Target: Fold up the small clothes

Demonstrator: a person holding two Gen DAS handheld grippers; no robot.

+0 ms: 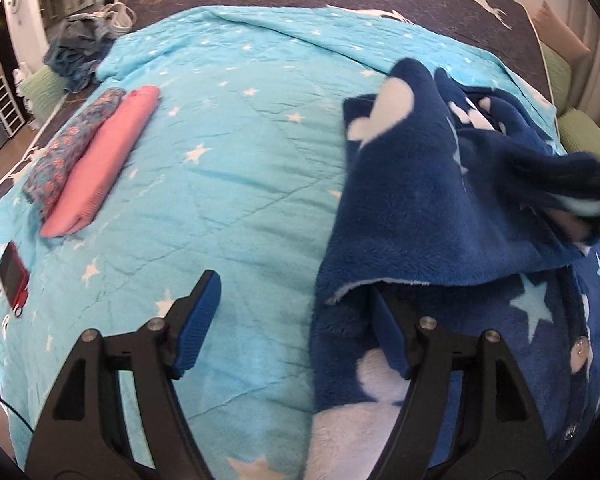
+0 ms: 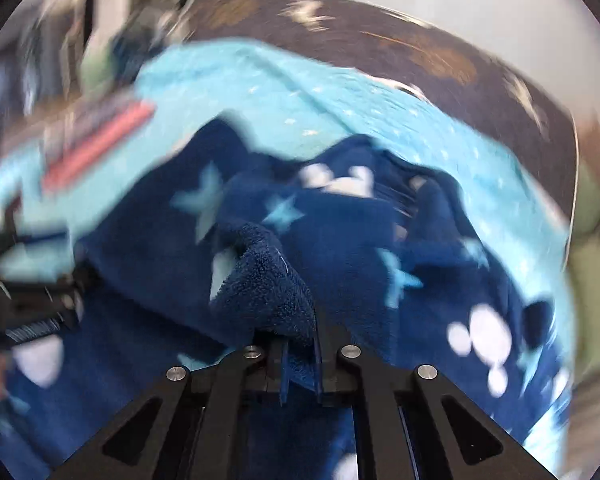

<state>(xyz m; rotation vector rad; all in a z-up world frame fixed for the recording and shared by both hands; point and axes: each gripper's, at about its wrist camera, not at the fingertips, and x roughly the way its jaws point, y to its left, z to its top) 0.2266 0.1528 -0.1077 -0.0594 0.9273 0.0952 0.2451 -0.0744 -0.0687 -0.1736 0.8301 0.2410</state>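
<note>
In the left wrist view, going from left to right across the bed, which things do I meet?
Red phone → patterned folded cloth → pink folded cloth → bare stretch of light blue blanket → dark blue fleece garment.

Bed w/ turquoise star quilt (image 1: 240,168): navy fleece garment (image 1: 440,208), pink fold (image 1: 108,160), patterned fold (image 1: 72,148), phone (image 1: 14,276).

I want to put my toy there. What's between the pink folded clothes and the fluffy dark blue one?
Just bare star-print blanket, seen in the left wrist view.
</note>
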